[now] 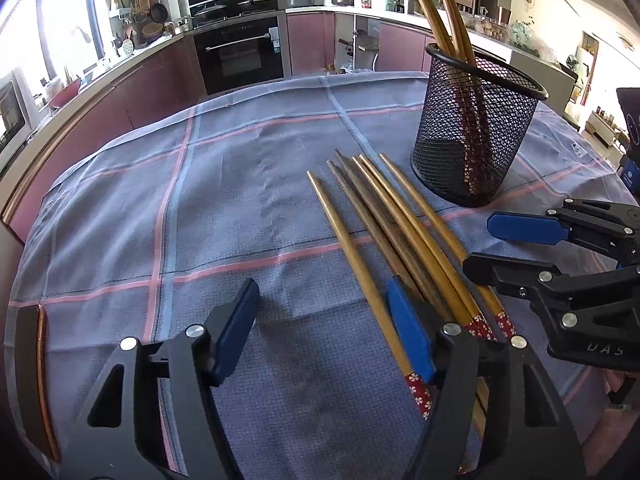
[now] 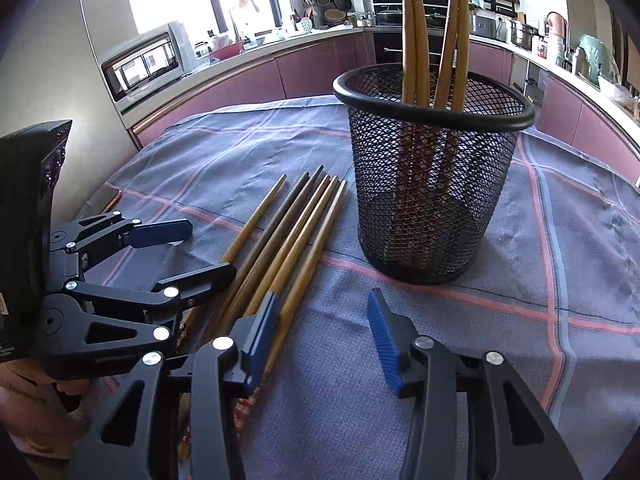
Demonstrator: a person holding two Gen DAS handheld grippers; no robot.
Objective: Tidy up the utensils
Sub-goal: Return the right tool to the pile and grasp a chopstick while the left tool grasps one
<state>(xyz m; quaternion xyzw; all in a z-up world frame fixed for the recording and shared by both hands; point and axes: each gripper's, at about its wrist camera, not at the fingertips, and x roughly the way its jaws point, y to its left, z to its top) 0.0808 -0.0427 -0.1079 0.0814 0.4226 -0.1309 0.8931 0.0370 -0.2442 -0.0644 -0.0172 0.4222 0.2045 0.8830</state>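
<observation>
Chopsticks (image 1: 384, 224) lying loose in a tight fan on the table's checked cloth (image 1: 224, 184), just beside the cup (image 1: 476, 136), not touching it. Five or six counted, tips pointing toward the far side of the table, thick ends near the grippers. Mostly light bamboo, one or two darker brown; red bands with white flowers at the thick ends.

Cup of black wire mesh, upright, round rim. Holding about four more chopsticks (image 2: 434, 32), standing thick end down, leaning against the rim, tapered tips rising out of the top of both views.

Left gripper (image 1: 326, 332) low over the cloth, jaws wide apart, nothing between them. Right-hand blue pad (image 1: 408, 330) over the leftmost chopstick of the fan; contact cannot be told. Other pad over bare cloth.

Right gripper (image 2: 322, 336) also spread wide and empty, low over the cloth, aimed at the cup. One blue pad (image 2: 260, 328) over the edge of the fan, the other (image 2: 384, 340) over bare cloth. Grippers side by side, bracketing the thick ends.
</observation>
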